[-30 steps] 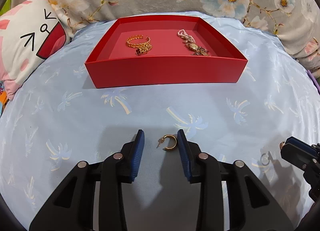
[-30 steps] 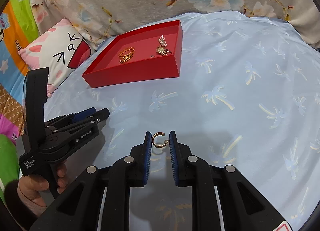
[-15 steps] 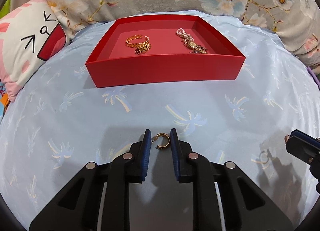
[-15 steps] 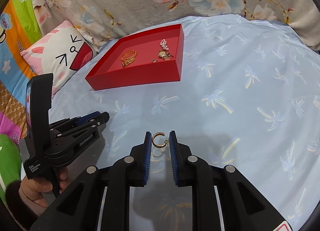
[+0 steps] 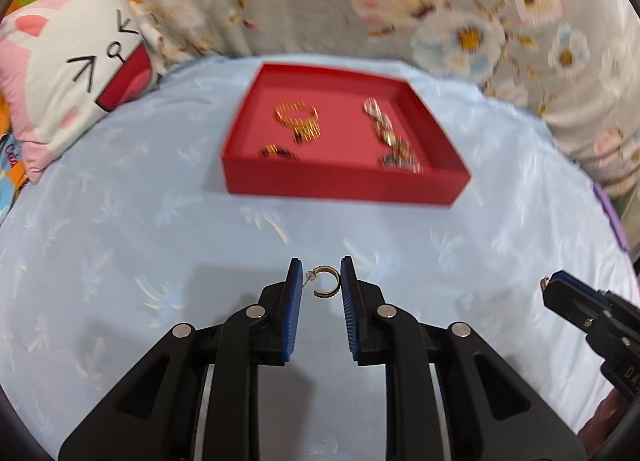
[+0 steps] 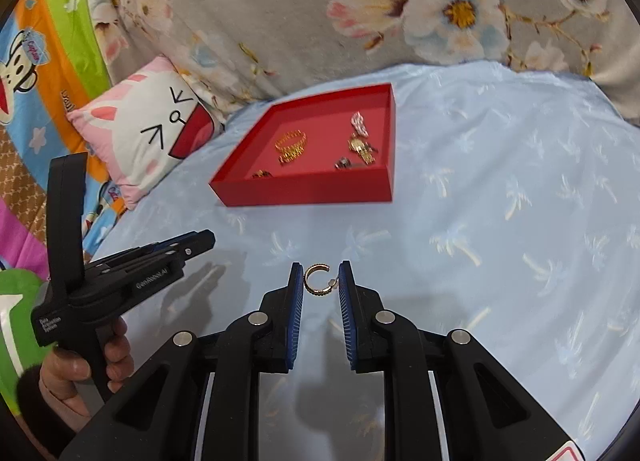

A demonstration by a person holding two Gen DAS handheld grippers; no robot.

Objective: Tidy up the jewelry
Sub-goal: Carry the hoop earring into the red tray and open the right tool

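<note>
My left gripper (image 5: 320, 281) is shut on a gold hoop earring (image 5: 329, 282) and holds it above the blue bedsheet. My right gripper (image 6: 320, 279) is shut on a second gold hoop earring (image 6: 316, 279), also lifted. A red tray (image 5: 340, 183) lies ahead of both; in the right wrist view it is the red tray (image 6: 304, 193). It holds a gold bracelet (image 6: 291, 144), a pearl piece with a gold watch (image 6: 360, 141) and small rings (image 6: 262, 173). The left gripper also shows in the right wrist view (image 6: 200, 239), and the right gripper's tip in the left wrist view (image 5: 554, 287).
A pink and white cat-face pillow (image 6: 148, 141) lies left of the tray. A floral grey blanket (image 6: 360, 21) rises behind it. A colourful cartoon sheet (image 6: 36, 61) is at the far left. The blue palm-print sheet (image 6: 500, 241) spreads to the right.
Both grippers have lifted with their earrings and moved toward the tray. The left gripper closed on its earring a second ago and has swung left, so the tray looks turned.
</note>
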